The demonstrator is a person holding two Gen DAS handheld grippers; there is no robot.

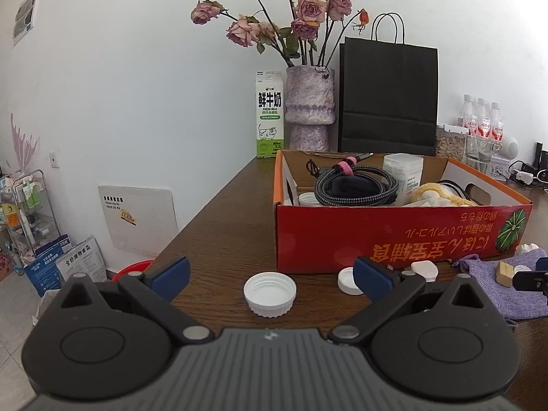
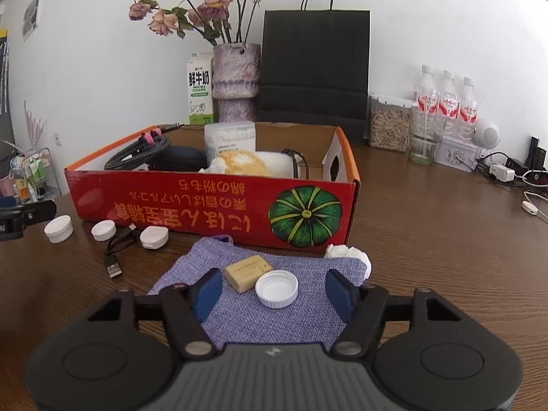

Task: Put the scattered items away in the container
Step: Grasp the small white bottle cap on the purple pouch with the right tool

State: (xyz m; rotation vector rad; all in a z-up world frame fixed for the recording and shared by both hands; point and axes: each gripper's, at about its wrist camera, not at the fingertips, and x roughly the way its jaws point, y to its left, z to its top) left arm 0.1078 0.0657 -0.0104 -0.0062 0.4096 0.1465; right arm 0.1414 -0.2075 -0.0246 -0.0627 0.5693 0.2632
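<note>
Caps were framed by both wide-open, empty tools: left hand-held gripper [image 1: 270,272] around ribbed cap [image 1: 270,293], right hand-held gripper [image 2: 274,289] around smooth cap [image 2: 276,288], lined up for boxing into red box [image 2: 212,212].

Left gripper [image 1: 270,274], right gripper [image 2: 274,291]: black linkages, blue pads, silver pivot pins, ribbed grey body.

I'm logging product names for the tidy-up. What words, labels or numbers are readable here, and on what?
"鲜牛奶" and "FRESH MILK": on the milk carton by the wall.
Orange characters, upside down: on the front of the red box; not read with confidence.
White panel low on the wall: small print, too blurred.
Bottles, white jar in the box, floor bags: labels too small.
</note>
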